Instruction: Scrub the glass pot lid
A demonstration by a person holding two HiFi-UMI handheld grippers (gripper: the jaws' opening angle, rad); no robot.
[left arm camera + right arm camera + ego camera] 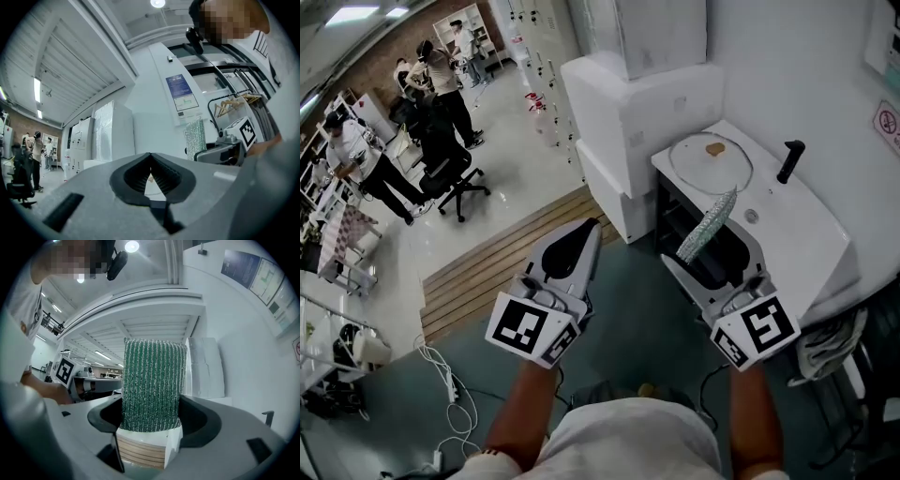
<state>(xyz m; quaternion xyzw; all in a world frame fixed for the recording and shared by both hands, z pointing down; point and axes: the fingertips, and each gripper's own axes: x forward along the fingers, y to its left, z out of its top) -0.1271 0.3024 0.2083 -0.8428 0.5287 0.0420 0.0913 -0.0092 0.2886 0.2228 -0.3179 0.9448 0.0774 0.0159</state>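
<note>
Seen from above, a person's two bare forearms reach forward, each holding a grey gripper with a marker cube. The left gripper (589,229) hangs over the floor, off the near left of a white counter (811,230). Its own view shows the jaws (150,169) pressed together with nothing between them.

The right gripper (713,255) sits at the counter's near edge. Its jaws are clamped on a scrub sponge (710,223), which has a green glittery mesh over a pale base. In the right gripper view the sponge (152,385) stands upright out of the jaws (151,427) and fills the middle of the picture.

Beyond the sponge, the glass pot lid (692,171) lies flat on the counter's left part, with its small brown knob (715,147) facing up. The sponge is near the lid and does not touch it. A black upright handle (791,159) stands on the counter to the lid's right.

White foam blocks (628,103) are stacked against the counter's far left side. Wooden floor slats (502,262) lie to the counter's left. Far to the left stand several people (441,84) and a black office chair (455,178).
</note>
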